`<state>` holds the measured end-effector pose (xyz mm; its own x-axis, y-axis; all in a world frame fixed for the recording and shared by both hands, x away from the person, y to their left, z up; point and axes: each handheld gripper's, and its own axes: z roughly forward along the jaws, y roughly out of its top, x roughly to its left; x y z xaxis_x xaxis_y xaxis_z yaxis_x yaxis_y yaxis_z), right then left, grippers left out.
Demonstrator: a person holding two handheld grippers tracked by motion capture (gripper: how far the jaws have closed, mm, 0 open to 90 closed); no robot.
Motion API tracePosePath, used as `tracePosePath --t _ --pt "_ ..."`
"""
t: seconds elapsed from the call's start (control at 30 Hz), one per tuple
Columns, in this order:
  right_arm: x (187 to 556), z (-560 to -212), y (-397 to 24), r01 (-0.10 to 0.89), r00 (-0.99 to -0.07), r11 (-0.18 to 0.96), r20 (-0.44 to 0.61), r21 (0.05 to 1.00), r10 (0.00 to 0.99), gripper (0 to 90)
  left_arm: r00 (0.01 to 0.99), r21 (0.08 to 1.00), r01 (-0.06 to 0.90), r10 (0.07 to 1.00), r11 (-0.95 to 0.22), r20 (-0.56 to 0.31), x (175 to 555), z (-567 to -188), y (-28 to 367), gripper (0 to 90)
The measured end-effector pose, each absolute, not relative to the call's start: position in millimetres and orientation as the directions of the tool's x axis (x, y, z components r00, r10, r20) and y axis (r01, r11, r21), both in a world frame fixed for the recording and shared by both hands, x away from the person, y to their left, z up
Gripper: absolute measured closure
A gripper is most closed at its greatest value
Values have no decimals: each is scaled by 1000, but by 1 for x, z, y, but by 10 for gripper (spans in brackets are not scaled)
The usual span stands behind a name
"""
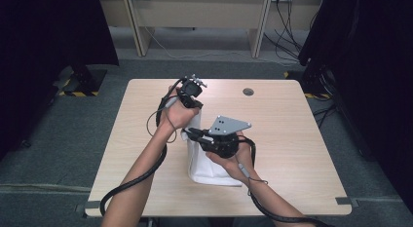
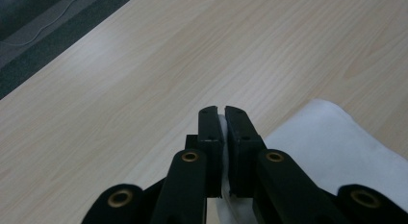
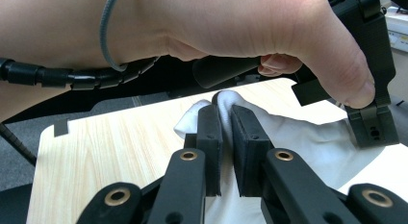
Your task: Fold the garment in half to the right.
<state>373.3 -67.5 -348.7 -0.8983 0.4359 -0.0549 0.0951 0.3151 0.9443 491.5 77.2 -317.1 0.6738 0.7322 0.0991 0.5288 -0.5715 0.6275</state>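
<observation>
A white cloth (image 1: 210,164) stands bunched up near the middle of the wooden table (image 1: 297,139). My left gripper (image 1: 196,111) comes down on its far top edge and is shut on a thin fold of the cloth (image 2: 327,147), which shows white between the jaws of that gripper (image 2: 221,112). My right gripper (image 1: 190,133), with a grey plate on top, reaches in from the right. It is shut on a raised fold of the cloth (image 3: 308,137) that sticks up past its fingertips (image 3: 224,108). The left hand (image 3: 250,27) and the left gripper (image 3: 374,125) hang just beyond.
A round cable hole (image 1: 248,91) sits in the tabletop at the back. Bare wood (image 2: 144,80) lies all around the cloth. Behind the table are desk legs and floor cables (image 1: 287,27), with dark curtains on both sides.
</observation>
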Motion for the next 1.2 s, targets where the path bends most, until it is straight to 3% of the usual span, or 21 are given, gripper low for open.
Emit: tracePosePath --t 1.2 --pt "367 -360 -99 119 -880 319 -48 940 472 831 724 618 494 683 -612 98 490 -330 39 855"
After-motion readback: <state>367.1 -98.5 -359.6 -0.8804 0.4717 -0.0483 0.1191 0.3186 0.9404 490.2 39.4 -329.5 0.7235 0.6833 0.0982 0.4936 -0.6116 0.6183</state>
